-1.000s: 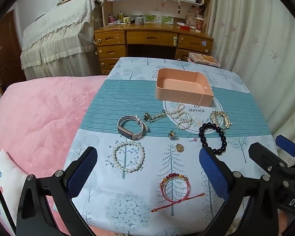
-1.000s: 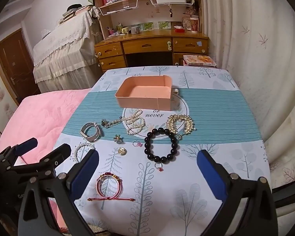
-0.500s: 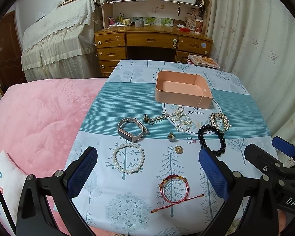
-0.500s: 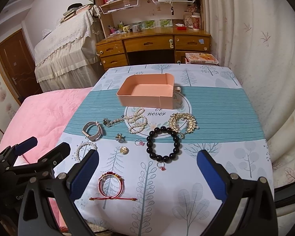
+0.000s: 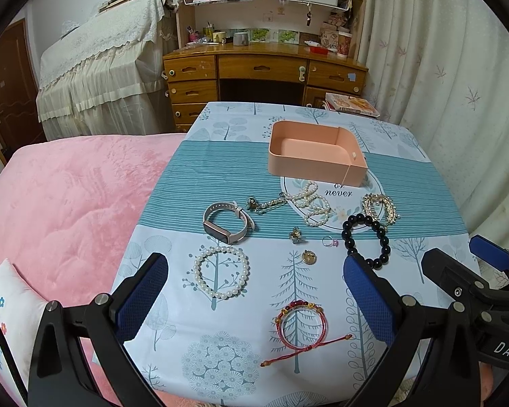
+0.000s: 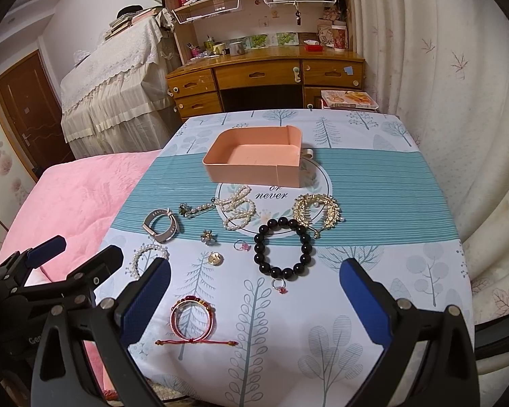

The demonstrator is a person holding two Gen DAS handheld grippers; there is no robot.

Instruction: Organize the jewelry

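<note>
An empty peach tray (image 5: 317, 156) (image 6: 254, 161) stands at the far middle of the table. In front of it lie a watch (image 5: 225, 220), a pearl bracelet (image 5: 220, 273), a pearl strand (image 5: 310, 203), a black bead bracelet (image 6: 283, 247), a gold piece (image 6: 317, 212), a red string bracelet (image 5: 302, 325) (image 6: 191, 318), and small rings and charms. My left gripper (image 5: 254, 291) hovers open over the near edge, above the pearl and red bracelets. My right gripper (image 6: 252, 295) hangs open near the black bracelet. Neither holds anything.
A pink bed (image 5: 61, 203) borders the table's left side. Beyond the table stand a wooden desk (image 5: 264, 68) with shelves, a cloth-covered piece of furniture (image 5: 101, 68), and curtains (image 6: 441, 84) on the right. A stack of books (image 6: 349, 99) rests past the far right corner.
Both grippers have drawn back and risen slightly, so the table looks a little farther away. The jewelry and tray have not moved.
</note>
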